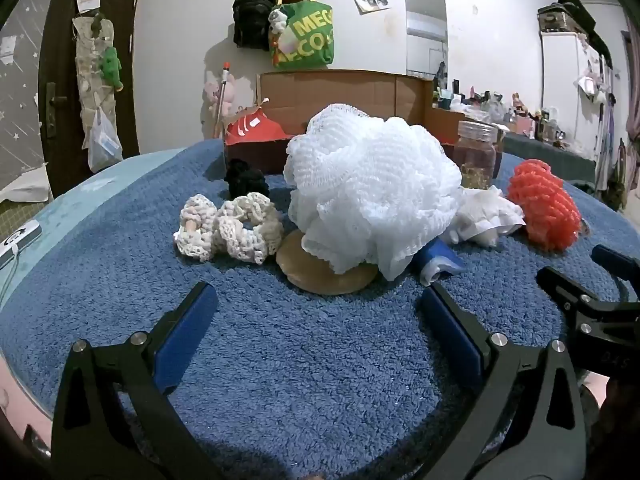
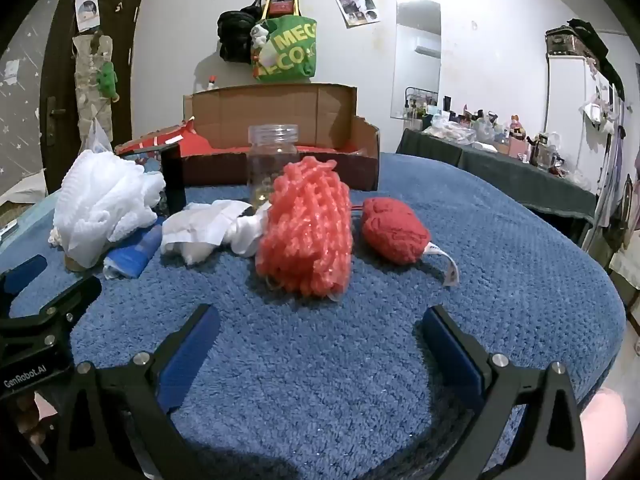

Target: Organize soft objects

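On the blue terry towel, my left gripper is spread wide and empty. Beyond it lie crocheted cream scrunchies, then a puffy white mesh loofah half hiding a tan disc. My right gripper gapes empty near the coral net sponge and a fuzzy red ball; a clear jar stands partly hidden behind.

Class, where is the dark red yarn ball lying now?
In the right wrist view, the dark red yarn ball lies on the blue towel, just right of the coral mesh sponge.
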